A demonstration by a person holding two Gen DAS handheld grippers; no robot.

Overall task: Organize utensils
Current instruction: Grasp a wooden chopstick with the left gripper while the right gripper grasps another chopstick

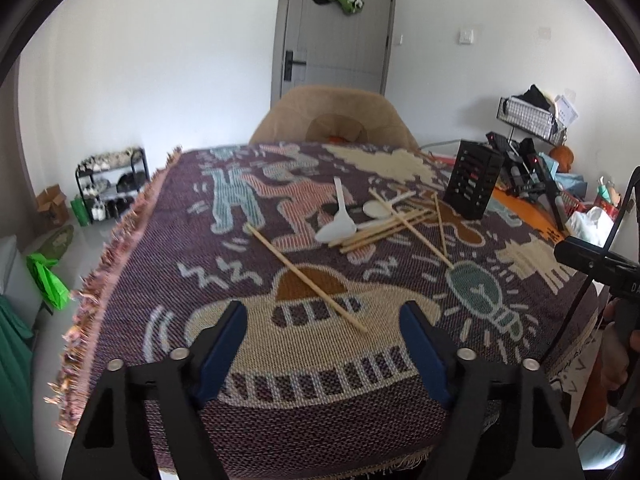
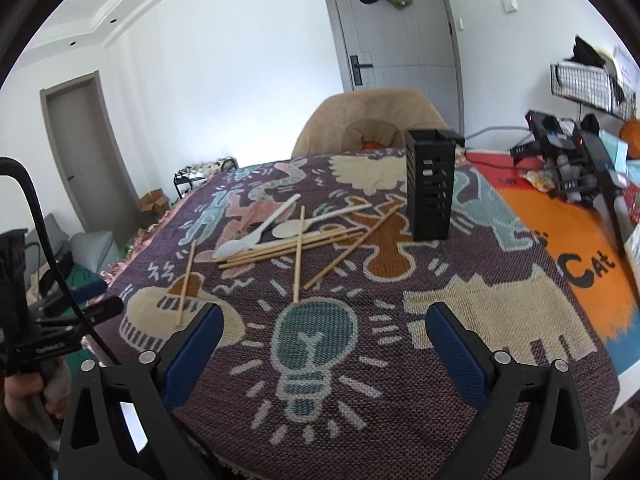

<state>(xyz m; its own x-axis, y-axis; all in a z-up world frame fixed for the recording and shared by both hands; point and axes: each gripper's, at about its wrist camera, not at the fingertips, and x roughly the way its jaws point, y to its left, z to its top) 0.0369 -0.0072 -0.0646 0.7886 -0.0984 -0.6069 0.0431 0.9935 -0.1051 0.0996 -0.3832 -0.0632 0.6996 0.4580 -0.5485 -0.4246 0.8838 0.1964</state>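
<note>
A black slotted utensil holder [image 1: 474, 184] [image 2: 430, 184] stands upright on the patterned tablecloth [image 1: 160, 240] [image 2: 480, 320], at the far right of it. To its left lies a loose pile of wooden chopsticks [image 1: 384, 228] [image 2: 288, 248] with two white spoons [image 1: 336, 228] [image 2: 240, 246] among them. One lone chopstick [image 1: 304, 276] [image 2: 185, 284] lies apart, nearer the front edge. My left gripper [image 1: 324, 312] hovers open over the near end of that chopstick, its pads not touching it. My right gripper [image 2: 325, 312] is open over the light-bulb pattern, with nothing between its fingers.
A tan chair [image 1: 332, 116] [image 2: 372, 120] stands behind the table. An orange mat [image 2: 560, 220] at the right carries black equipment and clutter. The cloth's fringed edge [image 1: 120, 240] marks the table's left side. A hand [image 2: 24, 396] holds the other gripper at the left of the right wrist view.
</note>
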